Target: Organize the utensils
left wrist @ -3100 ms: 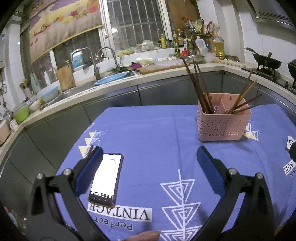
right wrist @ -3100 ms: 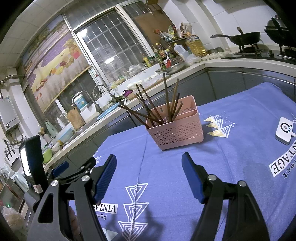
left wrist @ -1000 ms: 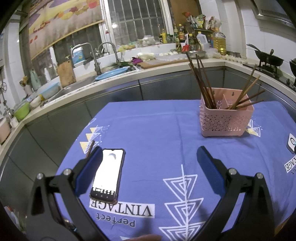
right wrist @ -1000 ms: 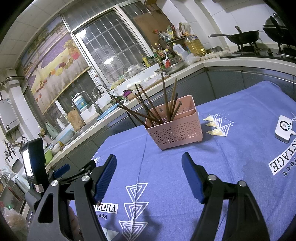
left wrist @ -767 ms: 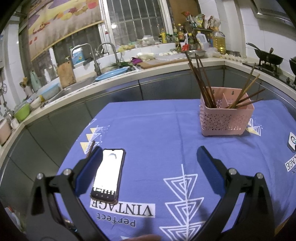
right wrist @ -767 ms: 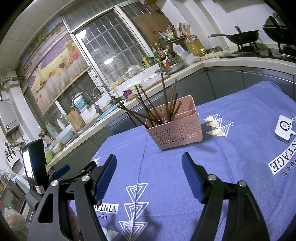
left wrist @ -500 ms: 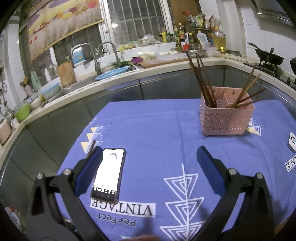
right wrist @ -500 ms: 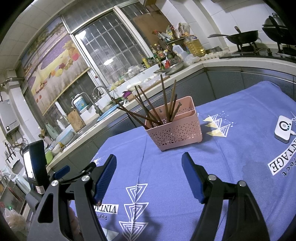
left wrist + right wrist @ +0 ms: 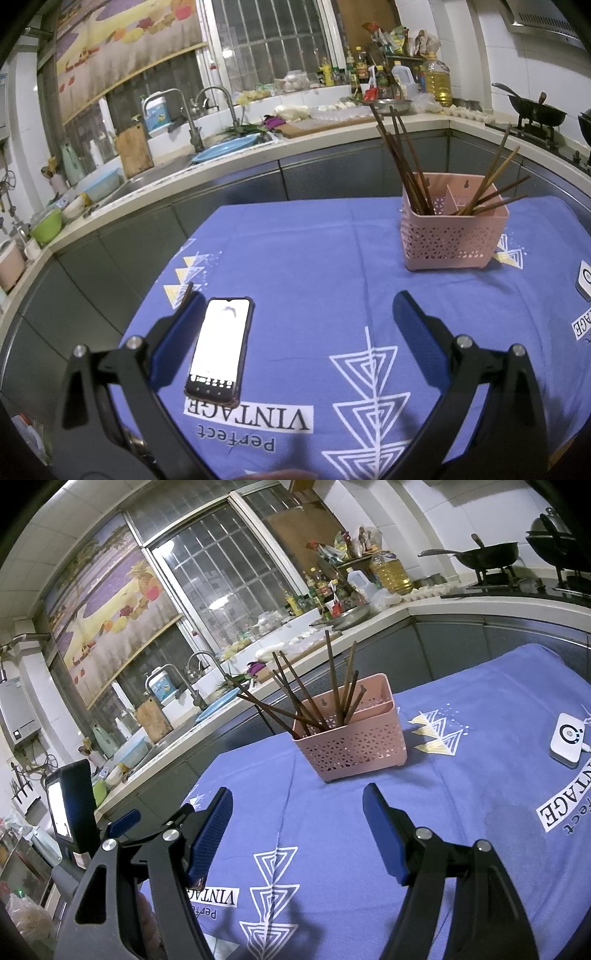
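A pink perforated utensil basket (image 9: 454, 236) stands on the blue tablecloth at the far right of the left wrist view; it also shows in the right wrist view (image 9: 354, 742). Several dark wooden chopsticks (image 9: 402, 162) lean in its left compartment and others (image 9: 495, 184) in its right one. One chopstick tip (image 9: 186, 291) pokes out beside my left finger. My left gripper (image 9: 295, 332) is open and empty above the cloth. My right gripper (image 9: 299, 834) is open and empty, short of the basket.
A lit phone (image 9: 219, 350) lies on the cloth between the left fingers. A white device (image 9: 567, 744) lies at the right. The cloth (image 9: 314, 266) covers the table; kitchen counter, sink (image 9: 207, 155) and wok (image 9: 535, 110) lie beyond.
Both views have shifted only slightly; the basket sits a touch further right in the left view. Both grippers stay open and empty.
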The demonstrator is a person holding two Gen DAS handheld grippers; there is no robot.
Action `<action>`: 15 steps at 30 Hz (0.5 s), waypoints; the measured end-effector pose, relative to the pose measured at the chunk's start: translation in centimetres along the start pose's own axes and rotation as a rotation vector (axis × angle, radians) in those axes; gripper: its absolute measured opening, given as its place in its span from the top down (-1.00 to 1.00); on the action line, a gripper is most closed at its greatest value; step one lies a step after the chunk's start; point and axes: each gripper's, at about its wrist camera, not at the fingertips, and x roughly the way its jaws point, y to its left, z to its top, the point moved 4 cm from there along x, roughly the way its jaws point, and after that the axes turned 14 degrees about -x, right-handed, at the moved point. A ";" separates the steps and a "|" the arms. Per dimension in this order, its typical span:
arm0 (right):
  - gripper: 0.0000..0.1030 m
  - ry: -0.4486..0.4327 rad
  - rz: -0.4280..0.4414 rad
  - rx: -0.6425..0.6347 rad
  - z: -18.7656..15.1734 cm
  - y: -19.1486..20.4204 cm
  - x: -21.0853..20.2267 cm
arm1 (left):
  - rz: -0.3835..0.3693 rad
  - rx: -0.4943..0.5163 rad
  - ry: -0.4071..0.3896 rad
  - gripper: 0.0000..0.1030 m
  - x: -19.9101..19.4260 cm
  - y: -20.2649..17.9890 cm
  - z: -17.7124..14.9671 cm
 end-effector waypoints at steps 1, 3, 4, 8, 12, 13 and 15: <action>-0.41 0.000 0.001 0.001 0.0 0.0 0.0 | 0.002 0.001 -0.001 -0.88 0.0 0.0 -0.1; -0.41 0.000 0.000 0.000 0.0 0.0 0.0 | 0.002 0.001 0.000 -0.88 0.0 0.0 -0.1; -0.41 0.000 0.000 0.000 0.0 0.1 0.0 | 0.003 0.001 0.000 -0.88 0.0 -0.1 -0.1; -0.41 -0.001 0.000 0.002 -0.1 0.1 0.0 | 0.003 0.001 -0.001 -0.88 0.0 0.0 -0.1; -0.41 -0.001 -0.001 0.002 -0.1 0.1 0.0 | 0.003 0.002 -0.001 -0.88 0.0 -0.1 0.0; -0.41 -0.001 0.000 0.002 0.0 0.0 0.0 | 0.002 0.005 -0.002 -0.88 0.0 0.1 -0.1; -0.41 0.000 0.001 0.002 0.0 0.0 0.0 | 0.001 0.007 -0.001 -0.88 -0.1 0.1 -0.1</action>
